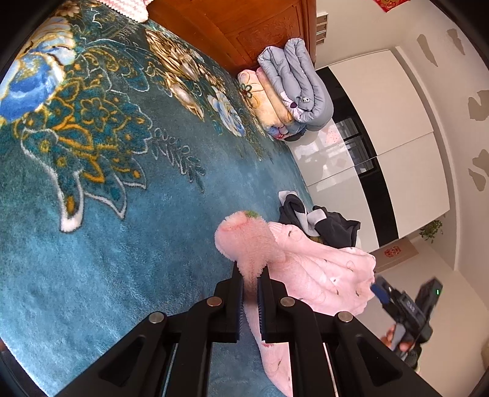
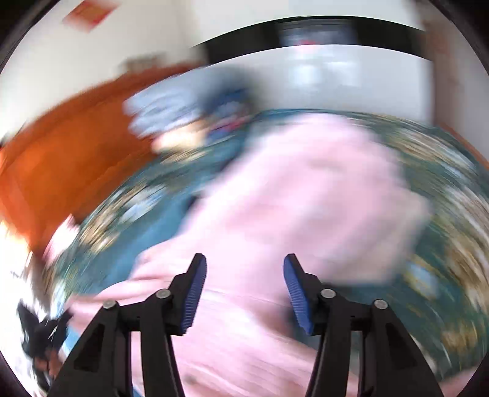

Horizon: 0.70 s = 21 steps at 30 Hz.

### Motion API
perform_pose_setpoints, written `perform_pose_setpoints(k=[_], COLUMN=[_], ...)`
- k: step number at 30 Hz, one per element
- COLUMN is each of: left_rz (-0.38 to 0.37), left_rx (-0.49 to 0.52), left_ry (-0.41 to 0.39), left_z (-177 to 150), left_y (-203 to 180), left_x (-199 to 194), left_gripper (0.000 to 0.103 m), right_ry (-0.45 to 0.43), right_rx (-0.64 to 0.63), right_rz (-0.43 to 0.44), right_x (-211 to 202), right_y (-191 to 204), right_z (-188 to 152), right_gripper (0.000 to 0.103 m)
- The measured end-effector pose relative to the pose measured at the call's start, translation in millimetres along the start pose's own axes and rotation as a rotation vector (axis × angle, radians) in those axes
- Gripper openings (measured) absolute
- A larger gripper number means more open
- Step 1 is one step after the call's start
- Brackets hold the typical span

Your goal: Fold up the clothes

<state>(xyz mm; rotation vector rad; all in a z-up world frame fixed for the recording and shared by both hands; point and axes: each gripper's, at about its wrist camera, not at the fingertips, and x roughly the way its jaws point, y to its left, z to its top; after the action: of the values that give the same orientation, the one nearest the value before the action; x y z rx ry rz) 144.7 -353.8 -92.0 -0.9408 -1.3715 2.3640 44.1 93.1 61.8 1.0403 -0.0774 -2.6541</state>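
Note:
A fluffy pink garment (image 1: 321,268) lies on a teal floral blanket (image 1: 122,244) that covers a bed. My left gripper (image 1: 250,268) is shut on a fold of it, and the pink cloth bulges out past the fingertips. In the left wrist view my right gripper (image 1: 380,291) hovers at the garment's far edge, with a hand behind it. The right wrist view is badly blurred. There my right gripper (image 2: 244,259) stands open, its blue pads (image 2: 195,293) well apart, with the pink garment (image 2: 305,189) spread below and beyond them and nothing pinched.
A crumpled dark garment (image 1: 330,226) lies just beyond the pink one near the bed's edge. Folded quilts (image 1: 293,88) are stacked against the wooden headboard (image 1: 244,27). A white wardrobe (image 1: 382,122) stands past the bed.

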Motion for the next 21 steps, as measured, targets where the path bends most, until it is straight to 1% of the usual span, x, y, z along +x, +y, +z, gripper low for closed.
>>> perform_pose_setpoints(k=[2, 4, 5, 7, 9, 11, 13, 15, 16, 18, 19, 21], left_rz=[0.011, 0.027, 0.035, 0.043, 0.048, 0.055, 0.071, 0.092, 0.101, 0.108, 0.109, 0.119], left_rx=[-0.002, -0.002, -0.002, -0.004, -0.002, 0.0, 0.008, 0.022, 0.029, 0.036, 0.037, 0.04], left_ry=[0.017, 0.034, 0.042, 0.056, 0.072, 0.09, 0.109, 0.126, 0.132, 0.132, 0.134, 0.136], left_z=[-1.1, -1.3, -1.2, -1.1, -1.0, -1.1, -2.2, -4.0, -5.0, -5.6, -5.6, -5.9], left_y=[1.5, 2.9, 3.7, 5.7, 6.5, 6.8, 6.4, 5.2, 4.5, 3.7, 3.9, 4.3], left_x=[2.4, 5.0, 6.2, 8.0, 11.6, 16.5, 21.5, 24.7, 25.4, 25.4, 25.7, 27.2], left_gripper=[0.008, 0.008, 0.008, 0.008, 0.008, 0.009, 0.009, 0.009, 0.009, 0.009, 0.009, 0.009], right_ry=[0.095, 0.186, 0.231, 0.336, 0.437, 0.469, 0.491, 0.511, 0.509, 0.498, 0.491, 0.491], right_rx=[-0.166, -0.304, -0.377, -0.517, -0.638, -0.722, -0.731, -0.729, -0.728, -0.722, -0.721, -0.728], right_rz=[0.044, 0.047, 0.033, 0.005, -0.035, -0.078, -0.07, -0.062, -0.055, -0.045, -0.044, -0.037], right_x=[60.6, 114.8, 139.7, 184.5, 220.4, 236.9, 247.7, 256.2, 258.2, 259.6, 259.8, 263.7], right_y=[66.6, 114.9, 133.1, 151.9, 155.7, 153.4, 147.9, 142.1, 139.9, 135.8, 133.6, 134.5], right_z=[21.2, 26.6, 25.4, 17.0, 6.4, -1.9, -5.2, -6.4, -5.7, -2.5, -0.7, 0.7], right_gripper=[0.056, 0.056, 0.056, 0.056, 0.056, 0.056, 0.058, 0.064, 0.065, 0.074, 0.076, 0.076])
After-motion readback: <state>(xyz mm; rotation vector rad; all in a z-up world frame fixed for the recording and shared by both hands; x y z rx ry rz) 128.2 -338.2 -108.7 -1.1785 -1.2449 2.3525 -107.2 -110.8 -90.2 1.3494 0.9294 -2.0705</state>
